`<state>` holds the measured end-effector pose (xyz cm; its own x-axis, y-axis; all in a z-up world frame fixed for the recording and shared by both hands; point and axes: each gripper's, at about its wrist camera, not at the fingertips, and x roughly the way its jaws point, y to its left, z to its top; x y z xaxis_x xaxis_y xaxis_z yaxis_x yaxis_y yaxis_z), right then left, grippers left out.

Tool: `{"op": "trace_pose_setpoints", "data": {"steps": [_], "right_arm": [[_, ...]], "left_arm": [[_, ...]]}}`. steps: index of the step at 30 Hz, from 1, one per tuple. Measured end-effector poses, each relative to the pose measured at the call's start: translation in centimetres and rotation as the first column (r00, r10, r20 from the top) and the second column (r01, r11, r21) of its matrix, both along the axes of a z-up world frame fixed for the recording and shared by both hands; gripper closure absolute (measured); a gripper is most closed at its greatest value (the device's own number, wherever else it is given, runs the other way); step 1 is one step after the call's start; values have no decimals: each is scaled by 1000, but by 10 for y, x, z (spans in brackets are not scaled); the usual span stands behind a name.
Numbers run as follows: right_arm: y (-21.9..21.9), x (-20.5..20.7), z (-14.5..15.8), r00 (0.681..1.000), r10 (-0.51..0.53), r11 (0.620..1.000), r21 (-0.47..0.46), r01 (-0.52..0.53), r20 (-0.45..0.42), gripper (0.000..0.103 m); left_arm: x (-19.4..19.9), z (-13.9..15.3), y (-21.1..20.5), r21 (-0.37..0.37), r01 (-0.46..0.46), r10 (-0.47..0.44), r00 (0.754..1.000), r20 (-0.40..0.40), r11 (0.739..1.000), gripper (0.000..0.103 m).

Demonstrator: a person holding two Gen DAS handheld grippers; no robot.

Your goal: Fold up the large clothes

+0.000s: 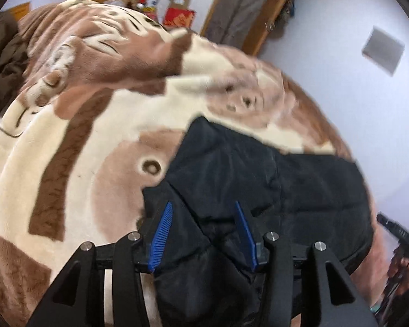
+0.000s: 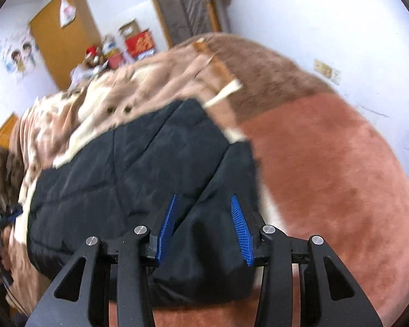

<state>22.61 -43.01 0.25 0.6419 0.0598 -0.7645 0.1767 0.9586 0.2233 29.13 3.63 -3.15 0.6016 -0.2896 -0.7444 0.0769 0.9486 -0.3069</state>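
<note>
At the far edge of the bed, a red box [image 1: 179,16] and small clutter [image 2: 95,57] stand before a wooden wardrobe [image 2: 65,41], with a curtained doorway [image 1: 240,11] to the right. The black padded jacket [image 1: 259,179] lies folded on the brown-and-cream plush blanket [image 1: 68,136]. The left gripper [image 1: 203,231] and right gripper [image 2: 204,227] both gape wide over the jacket's near edge, gripping nothing. White walls [image 1: 340,27] surround.

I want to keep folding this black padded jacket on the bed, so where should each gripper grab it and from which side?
Take the black padded jacket at its near edge, one gripper toward each end, coming in low from the near side. That edge bulges up off the blanket, and the open left gripper and right gripper already straddle it, probably giving thick folds to pinch.
</note>
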Motion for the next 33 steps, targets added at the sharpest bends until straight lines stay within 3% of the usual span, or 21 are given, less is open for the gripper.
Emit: {"op": "trace_pose_setpoints", "data": {"steps": [2, 5, 12, 23, 33], "right_arm": [[1, 7, -16, 998, -12, 1000, 1, 13, -54, 61], [1, 3, -17, 998, -32, 999, 11, 33, -54, 61], [25, -31, 4, 1000, -12, 999, -30, 11, -11, 61], [93, -113, 23, 998, 52, 998, -45, -51, 33, 61], [140, -173, 38, 990, 132, 987, -104, -126, 52, 60]], "left_arm": [[4, -19, -9, 21, 18, -17, 998, -57, 1000, 54], [4, -34, -13, 41, 9, -4, 994, -105, 999, 54], [-36, -8, -18, 98, 19, -15, 999, -41, 995, 54], [-143, 22, -54, 187, 54, -56, 998, 8, 981, 49], [-220, 39, -67, 187, 65, -74, 997, 39, 980, 44]]}}
